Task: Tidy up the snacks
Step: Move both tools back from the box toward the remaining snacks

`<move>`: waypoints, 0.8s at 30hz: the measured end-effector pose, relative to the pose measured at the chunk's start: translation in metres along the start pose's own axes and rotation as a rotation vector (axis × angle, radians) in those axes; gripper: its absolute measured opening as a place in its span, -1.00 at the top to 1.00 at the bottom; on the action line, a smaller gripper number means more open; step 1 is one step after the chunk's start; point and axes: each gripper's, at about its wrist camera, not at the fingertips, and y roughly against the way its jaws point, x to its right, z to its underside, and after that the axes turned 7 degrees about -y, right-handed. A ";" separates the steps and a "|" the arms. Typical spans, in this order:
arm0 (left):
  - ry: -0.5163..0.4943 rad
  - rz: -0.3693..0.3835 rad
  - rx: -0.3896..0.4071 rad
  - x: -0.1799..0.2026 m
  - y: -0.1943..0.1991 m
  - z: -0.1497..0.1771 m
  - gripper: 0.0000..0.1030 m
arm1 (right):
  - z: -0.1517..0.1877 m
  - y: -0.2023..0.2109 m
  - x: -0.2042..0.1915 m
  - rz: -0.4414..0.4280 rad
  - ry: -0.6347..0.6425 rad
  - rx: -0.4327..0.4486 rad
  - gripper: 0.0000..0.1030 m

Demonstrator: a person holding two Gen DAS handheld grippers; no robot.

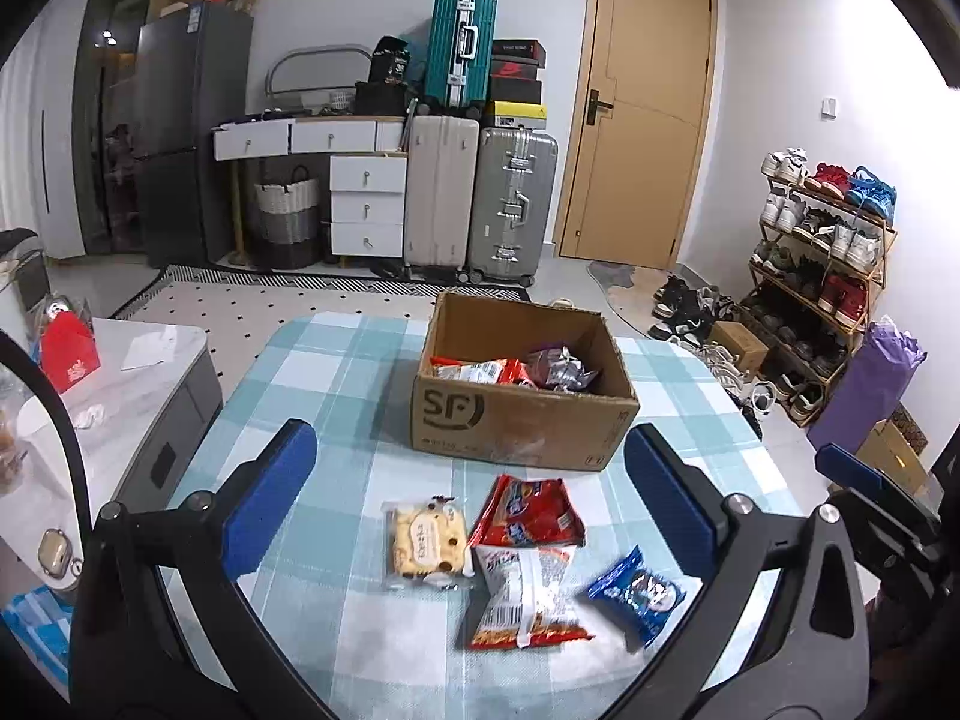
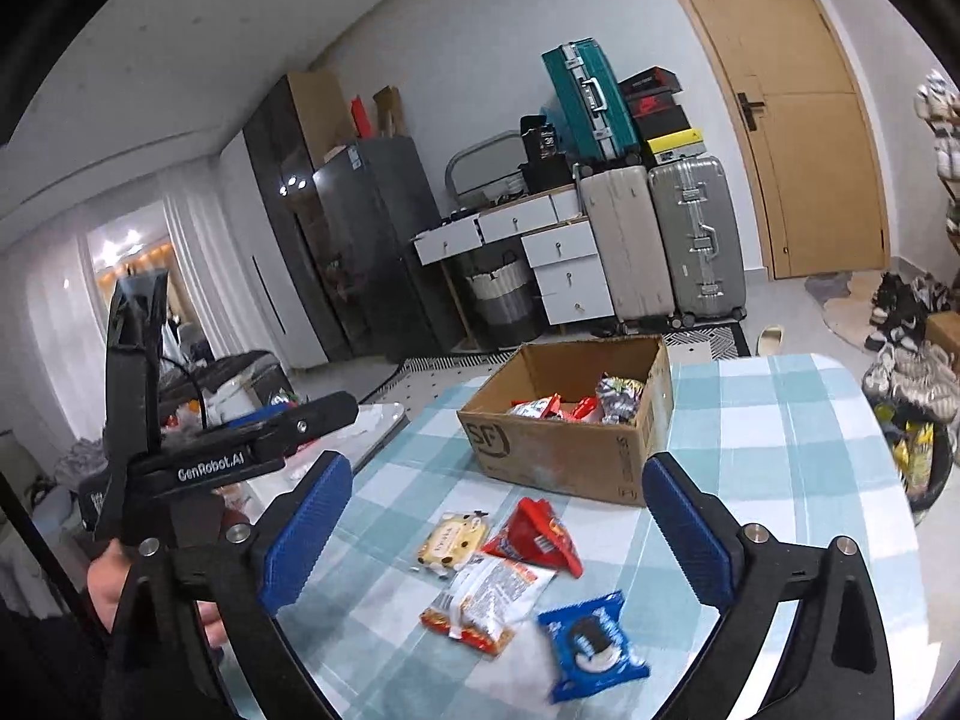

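Observation:
An open cardboard box point(image 1: 522, 420) point(image 2: 564, 450) stands on the checked tablecloth point(image 1: 336, 372) and holds red packets point(image 1: 480, 369) and a silver-purple packet point(image 1: 561, 366). In front of it lie a biscuit pack point(image 1: 426, 540) point(image 2: 453, 543), a red packet point(image 1: 528, 513) point(image 2: 537, 537), a white-and-red packet point(image 1: 528, 594) point(image 2: 492, 597) and a blue cookie pack point(image 1: 636, 594) point(image 2: 591, 645). My left gripper point(image 1: 471, 429) hovers above the loose snacks, open and empty. My right gripper point(image 2: 497, 463) is beside it, open and empty too.
A grey side table point(image 1: 138, 396) with a red carton point(image 1: 69, 354) stands left of the table. A shoe rack point(image 1: 822, 252) and a purple bag point(image 1: 864, 384) are on the right. Suitcases point(image 1: 480, 198) and drawers line the far wall.

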 end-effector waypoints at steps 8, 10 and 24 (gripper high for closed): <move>0.039 -0.021 -0.009 -0.003 0.003 0.038 -0.99 | 0.041 0.007 -0.009 0.041 0.055 0.009 -0.99; 0.035 -0.033 -0.001 -0.005 0.004 0.051 -0.99 | 0.050 0.007 -0.004 0.064 0.048 0.014 -0.99; 0.036 0.099 -0.165 -0.022 -0.042 0.140 -0.99 | 0.111 -0.020 0.035 0.180 0.010 -0.148 -0.99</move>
